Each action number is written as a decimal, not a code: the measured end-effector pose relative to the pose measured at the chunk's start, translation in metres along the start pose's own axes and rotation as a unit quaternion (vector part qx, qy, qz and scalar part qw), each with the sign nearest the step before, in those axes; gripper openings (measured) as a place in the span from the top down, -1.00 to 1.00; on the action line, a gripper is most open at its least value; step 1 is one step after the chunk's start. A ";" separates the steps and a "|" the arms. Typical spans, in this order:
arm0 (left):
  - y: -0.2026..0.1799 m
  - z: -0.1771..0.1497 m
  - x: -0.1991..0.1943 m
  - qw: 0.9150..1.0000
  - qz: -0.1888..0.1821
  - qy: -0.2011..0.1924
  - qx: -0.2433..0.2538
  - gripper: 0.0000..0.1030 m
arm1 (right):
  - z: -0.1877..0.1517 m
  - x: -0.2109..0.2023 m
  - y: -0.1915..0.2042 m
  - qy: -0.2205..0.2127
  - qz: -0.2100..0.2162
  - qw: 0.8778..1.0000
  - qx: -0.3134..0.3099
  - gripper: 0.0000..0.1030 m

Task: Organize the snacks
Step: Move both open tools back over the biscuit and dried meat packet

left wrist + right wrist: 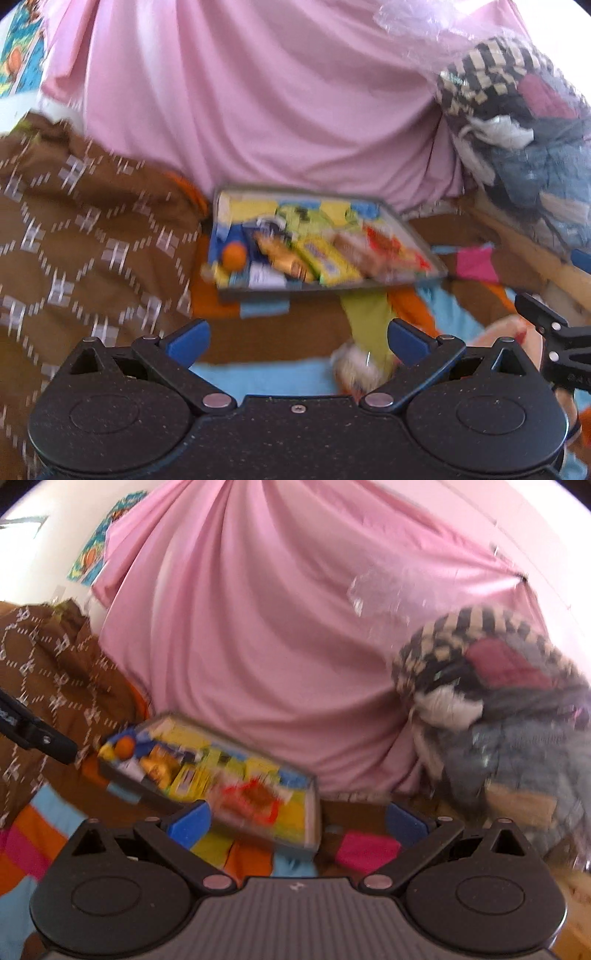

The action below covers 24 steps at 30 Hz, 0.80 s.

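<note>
Looking along your left gripper (pixel 297 338), its fingers spread wide and hold nothing; the snack tray (pixel 421 243) lies beyond on a patchwork cover (pixel 266 376), pink sheet (pixel 258 103) behind, a blurred wrapper (pixel 356 367) near. Your right gripper (pixel 297 821) gapes wide too, the tray (pixel 312 812) just ahead-left, bagged clothes (pixel 498 709) to the right.

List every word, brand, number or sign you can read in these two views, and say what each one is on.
None can be read.
Snack packets in the tray: printing shows, but motion blur smears it past reading.
Yellow packet: a pale label patch, too blurred.
Poster on the wall: bright picture, no legible lettering.
Other gripper's black arm: faint raised letters, too small to make out.
</note>
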State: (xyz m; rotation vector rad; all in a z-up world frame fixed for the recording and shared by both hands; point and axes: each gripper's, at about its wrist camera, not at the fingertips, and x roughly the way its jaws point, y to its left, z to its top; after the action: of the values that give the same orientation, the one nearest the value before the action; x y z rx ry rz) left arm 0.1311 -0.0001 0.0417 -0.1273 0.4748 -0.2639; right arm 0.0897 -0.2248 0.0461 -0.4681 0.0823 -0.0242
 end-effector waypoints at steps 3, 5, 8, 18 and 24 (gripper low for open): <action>0.005 -0.022 -0.009 1.000 0.006 0.027 0.003 -0.98 | -0.014 -0.004 0.007 0.032 0.009 0.999 0.004 -1.00; 0.008 -0.032 -0.010 0.999 0.009 0.044 0.001 -0.98 | -0.023 -0.005 0.012 0.057 0.019 0.998 0.010 -1.00; 0.009 -0.040 -0.005 0.998 0.009 0.067 -0.003 -0.98 | -0.035 -0.003 0.019 0.097 0.039 0.994 0.024 -1.00; 0.008 -0.060 0.009 0.992 0.010 0.124 -0.006 -0.98 | -0.064 0.015 0.038 0.203 0.101 0.972 0.062 -1.00; 0.007 -0.065 0.014 0.990 0.012 0.138 -0.007 -0.98 | -0.075 0.023 0.040 0.232 0.104 0.964 0.077 -1.00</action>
State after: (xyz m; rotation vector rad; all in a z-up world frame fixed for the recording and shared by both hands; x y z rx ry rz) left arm 0.1142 -0.0010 -0.0224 -0.0998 0.7523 -0.2553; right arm 0.1061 -0.2232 -0.0403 -0.2876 0.5859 0.0670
